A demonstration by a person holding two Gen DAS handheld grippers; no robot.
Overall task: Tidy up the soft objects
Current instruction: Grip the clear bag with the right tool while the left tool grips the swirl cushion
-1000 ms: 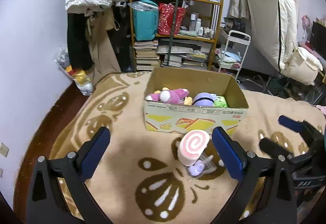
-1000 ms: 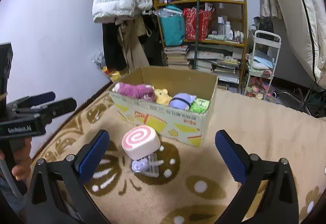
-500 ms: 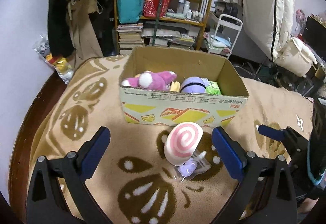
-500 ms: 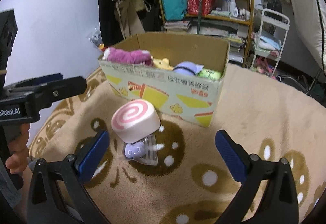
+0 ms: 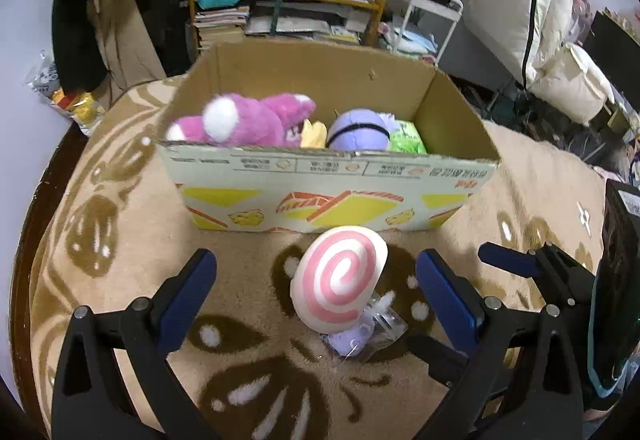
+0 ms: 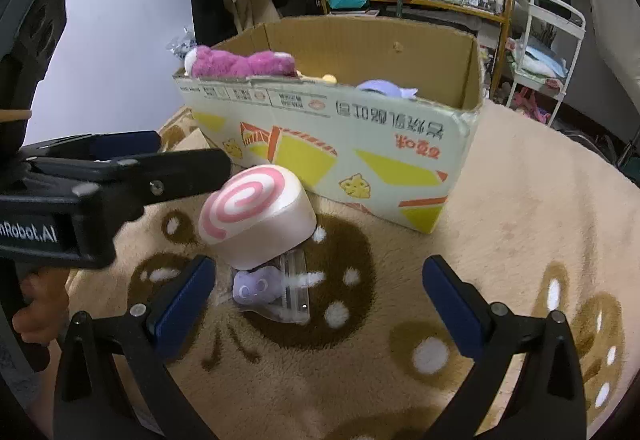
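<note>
A: What's in your printed cardboard box (image 5: 328,196)?

B: A magenta plush toy (image 5: 244,120), a lavender round plush (image 5: 358,134) and a green soft item (image 5: 408,140).

A: And your grippers?

B: Your left gripper (image 5: 316,284) and right gripper (image 6: 318,292) both gape wide around the pink-swirl roll cushion (image 5: 340,284) on the rug, just before the box.

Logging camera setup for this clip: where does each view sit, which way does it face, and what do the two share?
Left wrist: on the left gripper, facing the swirl cushion and cardboard box; own open fingers show, right gripper at the right edge.
Right wrist: on the right gripper, angled at the box's corner; own open fingers, left gripper and a hand show.
Shared: cushion, box, small purple plush, patterned blanket.
</note>
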